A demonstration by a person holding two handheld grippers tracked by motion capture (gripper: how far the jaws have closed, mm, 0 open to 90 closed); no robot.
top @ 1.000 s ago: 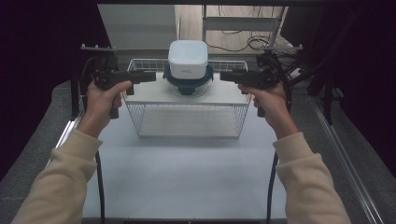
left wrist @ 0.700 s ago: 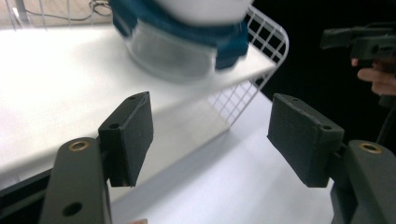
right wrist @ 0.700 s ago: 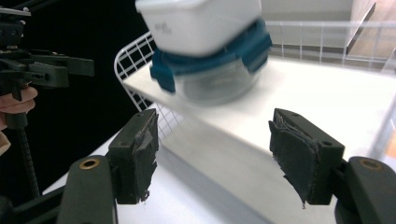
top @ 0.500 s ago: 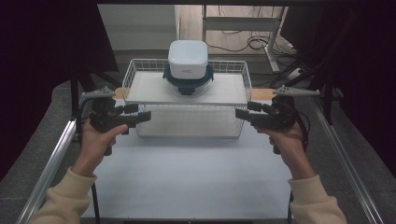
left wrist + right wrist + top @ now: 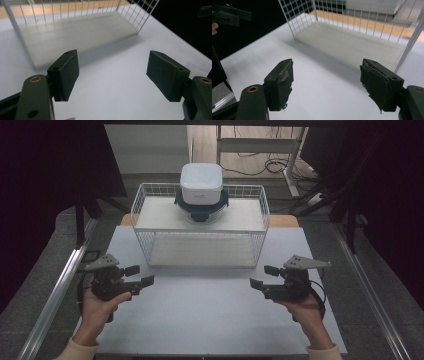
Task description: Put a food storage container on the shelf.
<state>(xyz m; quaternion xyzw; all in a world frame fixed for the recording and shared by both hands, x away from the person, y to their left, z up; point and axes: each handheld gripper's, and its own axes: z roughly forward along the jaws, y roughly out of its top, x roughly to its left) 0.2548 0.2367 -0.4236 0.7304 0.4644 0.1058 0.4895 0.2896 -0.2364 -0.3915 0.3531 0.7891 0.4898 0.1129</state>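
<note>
Both sets of jaws empty and spread, just been opening: left gripper [image 5: 134, 276] lower left, right gripper [image 5: 263, 277] lower right. Lidded container [image 5: 201, 192] upper centre, atop wire rack [image 5: 200, 247]. Best approached level, symmetric. Bare worktop [image 5: 200, 310] between; rails close outside.
</note>
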